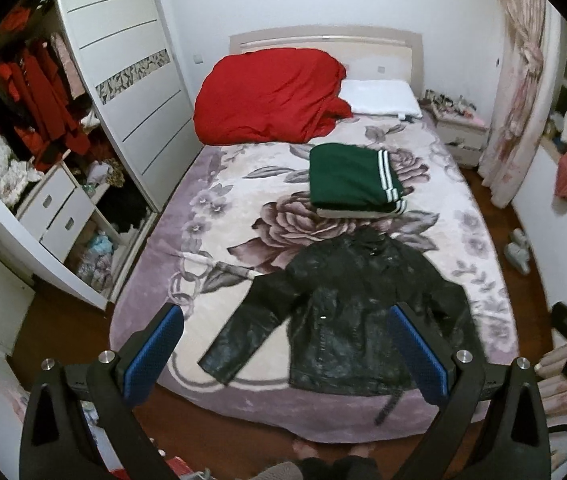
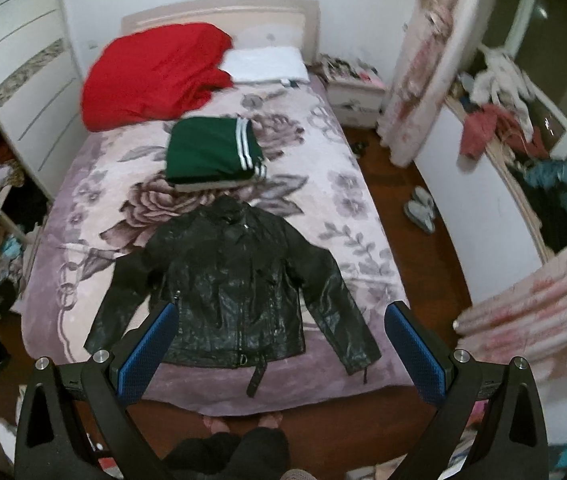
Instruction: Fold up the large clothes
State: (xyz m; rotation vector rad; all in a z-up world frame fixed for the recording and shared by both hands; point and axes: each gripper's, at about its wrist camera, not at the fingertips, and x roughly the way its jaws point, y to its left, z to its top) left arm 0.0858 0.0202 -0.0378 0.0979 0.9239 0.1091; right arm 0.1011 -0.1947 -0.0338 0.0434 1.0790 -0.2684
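A black leather jacket (image 1: 347, 312) lies flat, front up, sleeves spread, at the near end of the bed; it also shows in the right wrist view (image 2: 235, 288). Its belt hangs over the bed's foot edge. A folded green garment with white stripes (image 1: 353, 178) sits on a folded pale piece beyond the jacket's collar, also in the right wrist view (image 2: 211, 152). My left gripper (image 1: 285, 344) is open and empty, held above and in front of the jacket. My right gripper (image 2: 279, 340) is open and empty, also above the jacket's hem.
The bed (image 1: 243, 216) has a floral purple blanket. A red duvet (image 1: 271, 96) and a white pillow (image 1: 379, 98) lie at the head. An open wardrobe (image 1: 43, 120) stands left. A nightstand (image 2: 355, 92), curtains (image 2: 415, 60), slippers (image 2: 419, 208) and a cluttered sill (image 2: 515, 136) are right.
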